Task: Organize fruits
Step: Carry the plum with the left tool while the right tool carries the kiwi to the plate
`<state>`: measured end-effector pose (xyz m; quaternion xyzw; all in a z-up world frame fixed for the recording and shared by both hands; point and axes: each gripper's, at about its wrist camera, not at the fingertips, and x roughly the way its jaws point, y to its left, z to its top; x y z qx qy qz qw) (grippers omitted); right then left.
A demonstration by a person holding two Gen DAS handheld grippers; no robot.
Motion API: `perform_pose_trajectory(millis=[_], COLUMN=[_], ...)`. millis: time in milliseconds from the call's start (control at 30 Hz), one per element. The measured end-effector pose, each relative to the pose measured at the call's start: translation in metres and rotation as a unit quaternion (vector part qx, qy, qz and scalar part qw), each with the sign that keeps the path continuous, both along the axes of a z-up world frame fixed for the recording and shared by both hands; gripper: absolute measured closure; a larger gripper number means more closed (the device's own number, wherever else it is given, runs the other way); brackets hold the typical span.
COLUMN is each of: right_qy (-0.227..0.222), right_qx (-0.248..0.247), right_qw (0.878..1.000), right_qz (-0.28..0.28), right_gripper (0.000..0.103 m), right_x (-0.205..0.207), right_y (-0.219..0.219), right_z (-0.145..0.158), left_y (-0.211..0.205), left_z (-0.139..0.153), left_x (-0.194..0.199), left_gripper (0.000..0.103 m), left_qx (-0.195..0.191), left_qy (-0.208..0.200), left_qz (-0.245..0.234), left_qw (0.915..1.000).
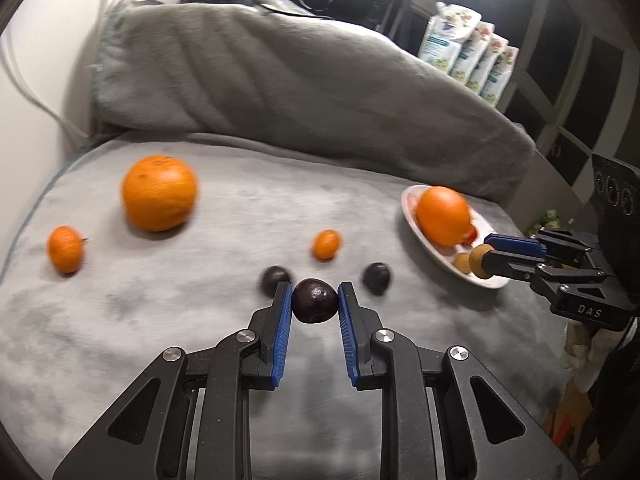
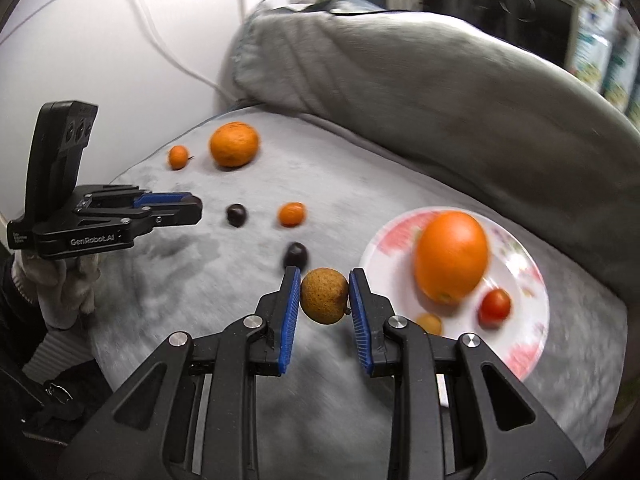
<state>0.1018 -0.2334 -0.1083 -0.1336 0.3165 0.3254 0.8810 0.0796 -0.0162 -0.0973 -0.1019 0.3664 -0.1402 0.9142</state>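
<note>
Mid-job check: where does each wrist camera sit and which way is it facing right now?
Left wrist: rides the left gripper, looking along its fingers, shut on a dark fruit, across the grey cushion; right gripper at right.
Right wrist: rides the right gripper, shut on a brown fruit, beside the plate; gloved left hand shows.
Shared: plate, large orange.

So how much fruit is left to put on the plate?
Done: the plate already holds a big orange, a small red fruit and a little brown one. In hand: the left tongs pinch a dark fruit, the right tongs a brown fruit. Left on the blanket: three orange fruits and two dark ones.
</note>
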Motion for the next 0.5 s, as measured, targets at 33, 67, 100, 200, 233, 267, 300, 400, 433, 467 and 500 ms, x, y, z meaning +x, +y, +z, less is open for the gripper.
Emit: perform_pose_trajectory(millis=[33, 67, 100, 200, 233, 267, 300, 400, 433, 467, 500], right_qy=[0.001, 0.004, 0.006, 0.013, 0.014, 0.016, 0.02, 0.023, 0.024, 0.025, 0.025], right_qx=[0.004, 0.009, 0.013, 0.023, 0.026, 0.028, 0.031, 0.036, 0.038, 0.04, 0.042], right_qw=[1.0, 1.0, 1.0, 0.999, 0.999, 0.998, 0.998, 0.997, 0.996, 0.996, 0.995], right_qz=[-0.008, -0.015, -0.021, -0.04, -0.046, -0.052, -0.052, -0.068, -0.073, -0.078, -0.082], right_gripper=[0.077, 0.077, 0.077, 0.077, 0.077, 0.077, 0.077, 0.077, 0.077, 0.077, 0.077], right_x=[0.001, 0.002, 0.002, 0.003, 0.004, 0.003, 0.003, 0.004, 0.005, 0.005, 0.006], right_y=[-0.007, -0.015, -0.021, -0.04, -0.045, -0.051, -0.057, -0.071, -0.076, -0.081, -0.085], right_z=[0.0, -0.001, -0.001, -0.004, -0.005, -0.006, -0.007, -0.01, -0.01, -0.011, -0.012], left_y=[-0.004, -0.009, -0.016, -0.031, -0.036, -0.04, -0.046, -0.059, -0.062, -0.066, -0.07], left_z=[0.001, 0.002, 0.003, 0.006, 0.006, 0.007, 0.007, 0.007, 0.008, 0.008, 0.008], left_x=[0.001, 0.001, 0.002, 0.005, 0.006, 0.007, 0.009, 0.014, 0.015, 0.017, 0.018], left_gripper=[0.082, 0.081, 0.082, 0.082, 0.081, 0.081, 0.082, 0.081, 0.082, 0.082, 0.082], left_qx=[-0.002, -0.003, -0.005, -0.007, -0.006, -0.006, -0.006, -0.005, -0.005, -0.004, -0.003], left_qy=[-0.001, -0.002, -0.003, -0.006, -0.007, -0.007, -0.007, -0.007, -0.007, -0.007, -0.007], left_qz=[-0.004, -0.009, -0.017, -0.034, -0.038, -0.042, -0.048, -0.059, -0.061, -0.064, -0.066], left_qw=[1.0, 0.9999, 0.9998, 0.9994, 0.9992, 0.9991, 0.9988, 0.9982, 0.9981, 0.9979, 0.9978])
